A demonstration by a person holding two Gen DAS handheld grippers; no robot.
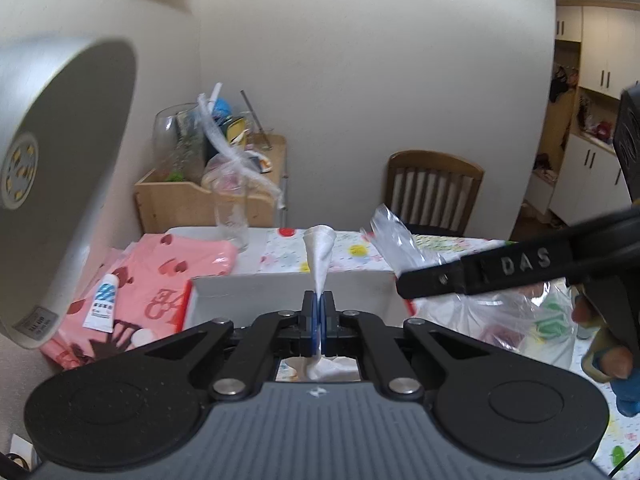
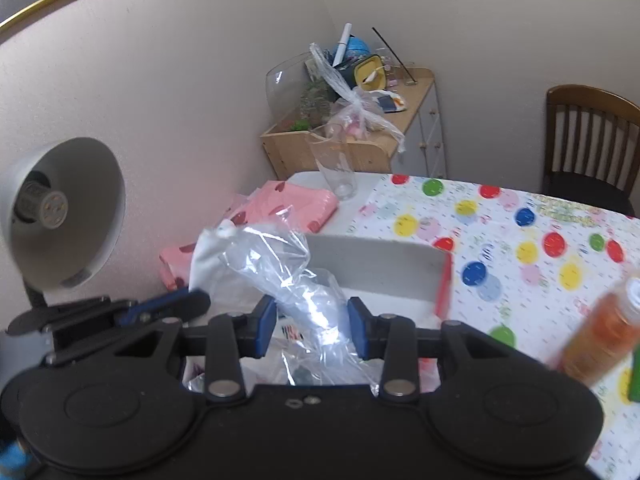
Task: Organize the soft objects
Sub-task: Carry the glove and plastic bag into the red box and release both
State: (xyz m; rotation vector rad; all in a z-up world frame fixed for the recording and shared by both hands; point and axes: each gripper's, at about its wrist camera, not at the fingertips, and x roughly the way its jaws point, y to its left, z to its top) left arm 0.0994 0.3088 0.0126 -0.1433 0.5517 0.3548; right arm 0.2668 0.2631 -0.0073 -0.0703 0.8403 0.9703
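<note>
Over the grey open cardboard box [image 2: 384,264] at desk centre, both grippers work one bundle. Left gripper [image 1: 319,312]: jaws closed tight on a white soft cloth piece [image 1: 320,252], which sticks up past the tips toward 12 o'clock and hangs below them too. Right gripper [image 2: 312,328]: jaws apart, straddling a crinkled clear plastic bag [image 2: 280,264] that rises between the pads toward 11 o'clock; contact with either pad can't be confirmed. In the right view the white cloth sits at the bag's upper end, 10 o'clock, with the left gripper's blue-padded tip just under it.

Step in hand, likely: getting cloth and bag sorted into the box. To do it well: right jaws should close low on the bag neck, not on the loose film, which would slip; keep the left pinch steady so the cloth doesn't drag out sideways; lower both together inside the box walls.

Surface: desk covered by a white polka-dot tablecloth [image 2: 520,232]; pink heart-print folded fabric [image 1: 168,276] at 9 o'clock with a small white tube [image 1: 102,304] on it; tall clear drinking glass [image 2: 336,168] at 12; blurred orange bottle [image 2: 600,332] at 3. Grey desk lamp shade [image 2: 68,208] at far left. Room: beige walls, wooden chair [image 1: 434,188], cluttered wooden side cabinet [image 2: 360,136].
</note>
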